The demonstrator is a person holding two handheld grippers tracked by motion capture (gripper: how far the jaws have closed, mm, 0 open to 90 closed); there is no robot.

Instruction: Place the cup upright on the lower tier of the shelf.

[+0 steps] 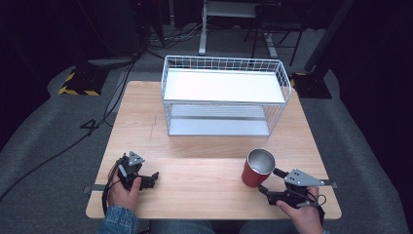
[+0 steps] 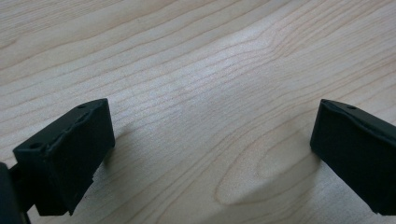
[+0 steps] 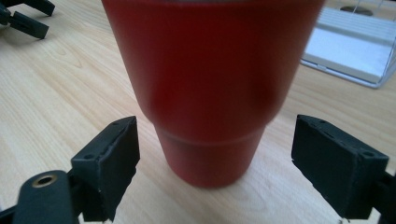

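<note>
A red cup [image 1: 257, 170] with a shiny metal inside stands upright on the wooden table [image 1: 195, 146], near its front right. My right gripper [image 1: 270, 181] lies just behind and right of it, held by a hand. In the right gripper view the cup [image 3: 210, 93] sits between the two black jaws of my right gripper [image 3: 215, 135], with a gap on each side, so the gripper is open. My left gripper [image 1: 152, 179] rests at the front left in a hand. Its jaws [image 2: 212, 126] stand wide apart over bare wood.
A white wire rack [image 1: 224, 63] with two shelves stands at the back middle of the table; its lower shelf [image 3: 355, 46] shows beyond the cup. My left gripper [image 3: 28, 18] appears far off in the right gripper view. Dark floor with cables surrounds the table.
</note>
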